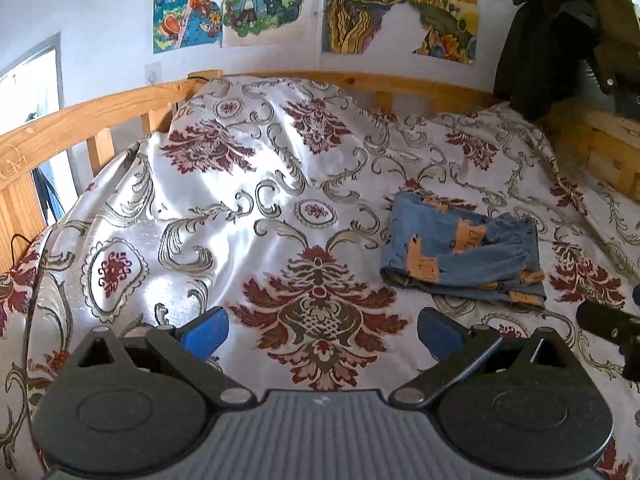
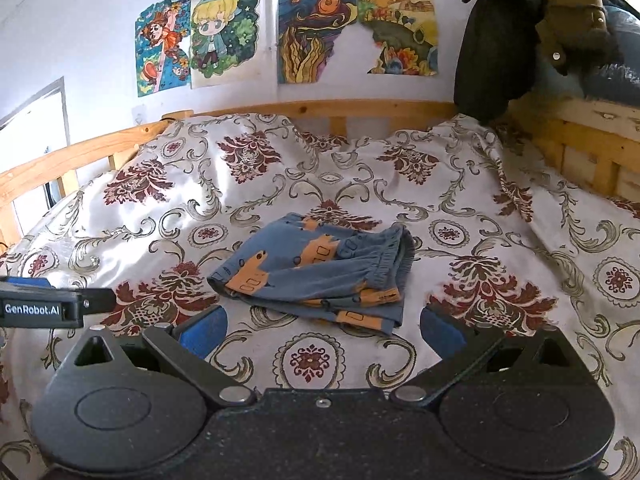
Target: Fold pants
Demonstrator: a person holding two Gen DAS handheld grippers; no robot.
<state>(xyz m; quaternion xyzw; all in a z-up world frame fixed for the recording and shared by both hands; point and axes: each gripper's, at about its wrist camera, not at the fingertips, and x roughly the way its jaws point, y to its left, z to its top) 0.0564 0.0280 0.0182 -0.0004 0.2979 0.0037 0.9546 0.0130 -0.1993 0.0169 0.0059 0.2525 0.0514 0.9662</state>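
Already folded into a small bundle, the pants (image 2: 316, 272) lie on the bed (image 2: 500, 248), on a shiny white cover with dark red and grey flower patterns. They are blue with orange shapes printed on them, and the gathered waistband faces right in the right wrist view. In the left wrist view the pants (image 1: 460, 256) sit to the right of centre.

The left hand-held gripper (image 1: 322, 330) hovers over bare bedcover, its blue-padded fingers spread wide with nothing between them. The right hand-held gripper (image 2: 324, 330) is likewise spread wide and empty; it sits just in front of the near edge of the pants, not touching them. Each gripper shows at the edge of the other's view.

A wooden rail (image 2: 312, 110) runs along the far side of the bed. Colourful drawings (image 2: 236, 36) hang on the white wall above it, and dark clothes (image 2: 520, 36) hang over the corner on the right.
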